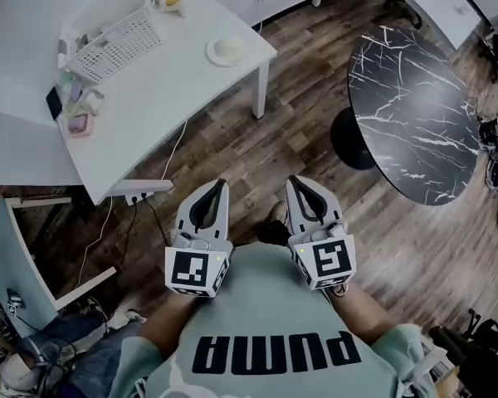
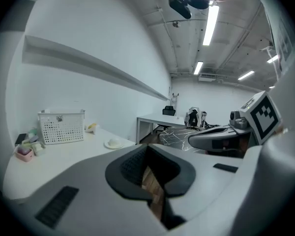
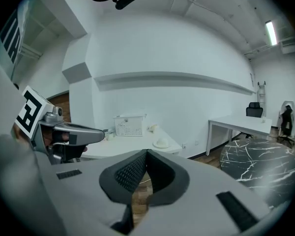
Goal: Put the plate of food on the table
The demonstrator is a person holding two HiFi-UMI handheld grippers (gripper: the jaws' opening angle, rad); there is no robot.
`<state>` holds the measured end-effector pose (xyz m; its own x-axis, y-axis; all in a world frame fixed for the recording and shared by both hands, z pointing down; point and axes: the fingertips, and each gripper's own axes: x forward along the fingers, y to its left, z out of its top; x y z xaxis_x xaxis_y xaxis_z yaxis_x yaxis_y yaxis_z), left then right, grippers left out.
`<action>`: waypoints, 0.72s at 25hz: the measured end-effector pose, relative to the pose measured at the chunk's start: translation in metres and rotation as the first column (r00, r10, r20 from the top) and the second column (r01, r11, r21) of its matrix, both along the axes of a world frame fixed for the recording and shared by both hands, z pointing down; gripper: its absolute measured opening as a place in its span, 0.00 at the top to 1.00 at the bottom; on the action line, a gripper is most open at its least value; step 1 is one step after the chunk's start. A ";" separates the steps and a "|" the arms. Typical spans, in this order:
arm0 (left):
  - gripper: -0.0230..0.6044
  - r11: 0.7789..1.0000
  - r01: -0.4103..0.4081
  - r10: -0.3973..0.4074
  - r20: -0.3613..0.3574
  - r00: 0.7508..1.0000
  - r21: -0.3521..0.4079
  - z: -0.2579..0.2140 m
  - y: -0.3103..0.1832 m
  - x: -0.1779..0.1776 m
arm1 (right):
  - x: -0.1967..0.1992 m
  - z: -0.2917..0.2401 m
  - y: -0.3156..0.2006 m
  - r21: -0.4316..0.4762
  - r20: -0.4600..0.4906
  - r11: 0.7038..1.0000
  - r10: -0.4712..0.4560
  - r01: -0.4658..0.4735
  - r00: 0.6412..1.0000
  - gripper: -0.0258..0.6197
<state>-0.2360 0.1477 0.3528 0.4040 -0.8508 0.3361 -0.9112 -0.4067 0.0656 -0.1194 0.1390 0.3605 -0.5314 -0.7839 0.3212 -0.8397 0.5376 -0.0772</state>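
The white desk [image 1: 174, 89] fills the upper left of the head view, and the dark marbled round table [image 1: 415, 106] stands well apart from it on the right, with wooden floor between. A white basket [image 1: 108, 33] sits toward the back of the desk.

The left gripper [image 1: 219, 186] and right gripper [image 1: 295, 181] are held side by side close to the person's chest, far from both surfaces. Each has its jaws closed tip to tip, with nothing between them.

The plate of food [image 1: 227, 50] is on the desk, near the corner edge that faces the round table. The pale food is mounded at its centre.

The task looks unstarted. Likely troubles ahead:
- Closed jaws reaching the plate would push it toward the nearby edge instead of taking it.
- A pinch on the thin rim by one gripper alone could let the plate tip, and the mound could slide off during the carry.
- A cable [image 1: 173, 152] hanging from the desk front could catch a foot on the approach.
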 end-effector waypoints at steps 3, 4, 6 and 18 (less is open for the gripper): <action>0.95 1.000 0.024 -0.024 0.009 1.000 -0.005 0.000 -0.009 0.015 | 0.018 0.001 -0.010 0.001 0.014 1.000 -0.012 0.012 1.000 0.95; 0.95 1.000 0.029 -0.029 0.012 1.000 -0.005 0.000 -0.012 0.021 | 0.023 0.001 -0.014 0.003 0.020 1.000 -0.016 0.016 1.000 0.95; 0.95 0.999 0.034 -0.034 0.021 0.999 -0.003 -0.001 -0.018 0.033 | 0.035 0.001 -0.020 0.009 0.029 1.000 -0.024 0.024 0.999 0.95; 0.95 0.998 0.060 -0.060 0.033 0.998 0.020 -0.007 -0.044 0.071 | 0.071 -0.002 -0.049 0.032 0.048 0.998 -0.051 0.049 0.998 0.95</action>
